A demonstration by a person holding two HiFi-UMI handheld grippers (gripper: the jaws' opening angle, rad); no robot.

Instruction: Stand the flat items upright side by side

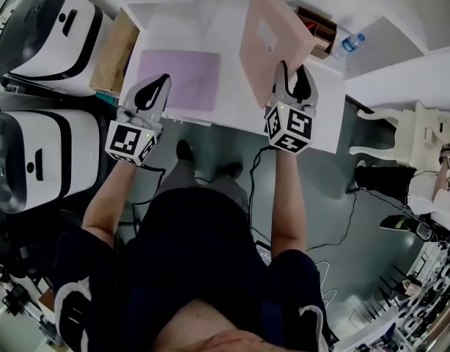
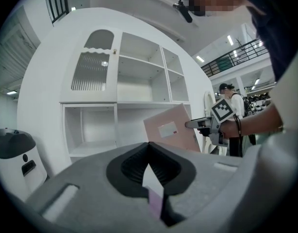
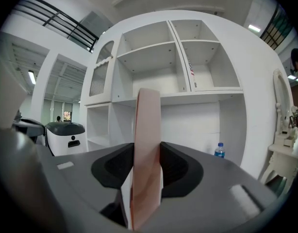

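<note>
Pink book [image 1: 273, 39], a stiff, matte rectangle with a pale label on its face, is held on edge over the smooth white counter [image 1: 229, 86]. Your right gripper [image 1: 293, 86] has its jaws clamped on the book's near edge. A thin lilac rectangle [image 1: 179, 79] lies flat on that counter. Your left gripper [image 1: 153, 94] is at its near left corner, jaws clenched together.

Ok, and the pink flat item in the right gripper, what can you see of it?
The pink flat item is a slim, stiff-looking rectangle, pale pink, with a small whitish label on one face. The right gripper clamps it by its near edge and holds it raised and leaning in front of the white shelves. Seen along that gripper, it stands edge-on between the jaws. Nothing else visibly touches it.
</note>
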